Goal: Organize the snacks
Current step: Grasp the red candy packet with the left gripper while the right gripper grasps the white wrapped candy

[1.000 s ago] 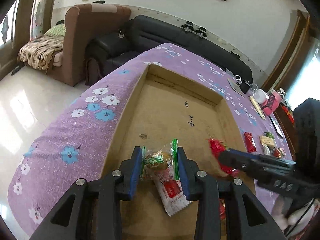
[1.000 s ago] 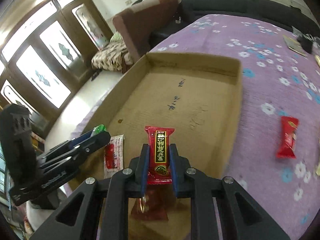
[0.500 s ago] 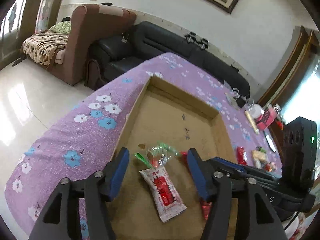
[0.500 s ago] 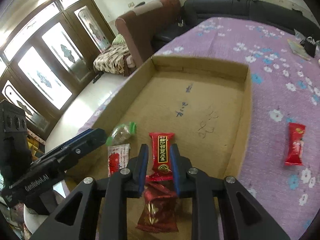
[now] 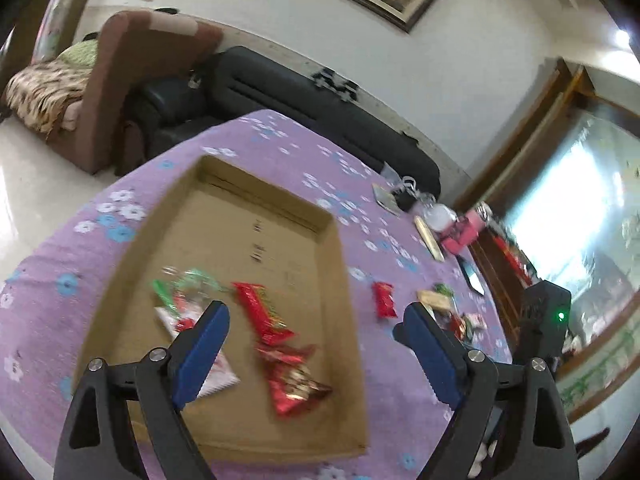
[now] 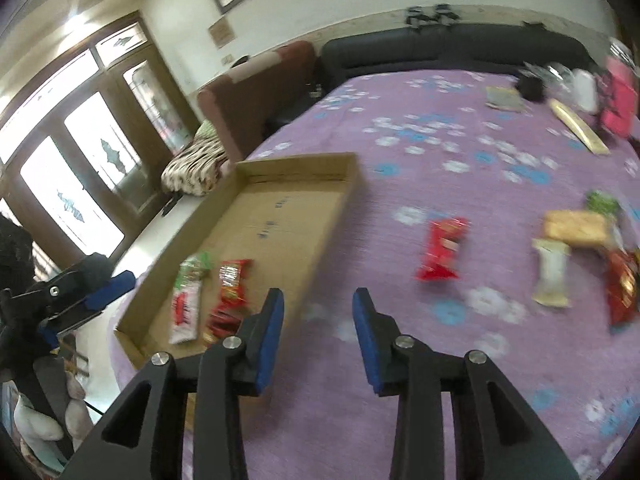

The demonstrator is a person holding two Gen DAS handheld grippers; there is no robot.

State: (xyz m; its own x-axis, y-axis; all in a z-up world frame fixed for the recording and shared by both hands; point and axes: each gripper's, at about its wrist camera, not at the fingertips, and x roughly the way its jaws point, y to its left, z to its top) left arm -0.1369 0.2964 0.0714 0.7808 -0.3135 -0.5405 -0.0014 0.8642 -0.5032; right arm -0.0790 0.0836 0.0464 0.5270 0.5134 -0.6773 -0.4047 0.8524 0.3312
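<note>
- The cardboard tray (image 5: 344,264) sits on the purple flowered tablecloth (image 5: 52,320), and four snacks lie in its near end: a green-ended clear packet (image 5: 188,284), a white-and-red packet (image 6: 185,308) beside it, a long red bar (image 5: 262,312), and a crumpled dark red packet (image 5: 294,376) nearest you.
- Your left gripper (image 5: 316,348) hangs over that end of the tray with its jaws opening — already spread wide, nothing between the blue pads, nothing touched.
- Your right gripper (image 6: 318,336) points at bare cloth just outside the tray's right wall; its jaws are opening too, a moderate gap so far, and they hold nothing.
- Loose snacks still lie on the cloth to the right of the tray: a red packet (image 6: 440,250) closest, then a white bar (image 6: 552,276), a tan biscuit pack (image 6: 576,226), a green packet (image 6: 600,202) and another red one (image 6: 620,284) at the edge of view.
- Further back on the table sit a pink object (image 6: 618,100) and a pale stick-shaped pack (image 6: 578,132) — both blurred.
- A black sofa (image 5: 320,108) runs behind the table.
</note>
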